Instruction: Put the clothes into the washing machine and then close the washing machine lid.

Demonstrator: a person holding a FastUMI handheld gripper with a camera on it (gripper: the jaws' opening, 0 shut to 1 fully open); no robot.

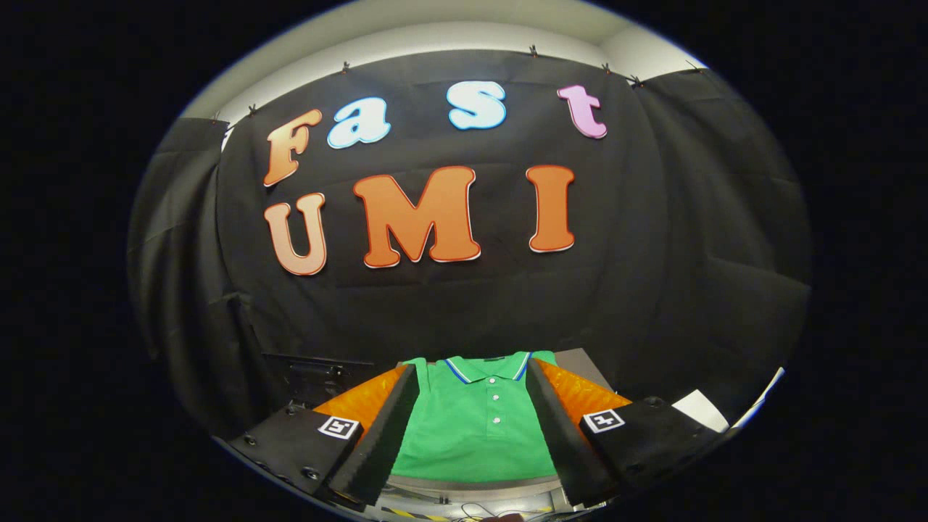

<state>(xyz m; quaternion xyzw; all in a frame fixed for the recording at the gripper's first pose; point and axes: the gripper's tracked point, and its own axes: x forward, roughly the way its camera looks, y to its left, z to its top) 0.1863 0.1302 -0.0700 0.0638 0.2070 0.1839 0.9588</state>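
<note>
A green polo shirt (475, 428) with a blue-and-white trimmed collar and white buttons lies flat on a grey surface, seen in the wide gap between my two fingers. My gripper (471, 377) is open, its fingers spread to either side of the shirt and raised above it; nothing is pressed between them. The collar points away from me, toward the black wall.
A dark boxy object (319, 377) stands beyond the left finger against the wall. A grey surface edge (580, 360) shows beyond the right finger, with a white sheet (699, 409) farther right. Cables and a striped edge (435, 511) lie below the shirt.
</note>
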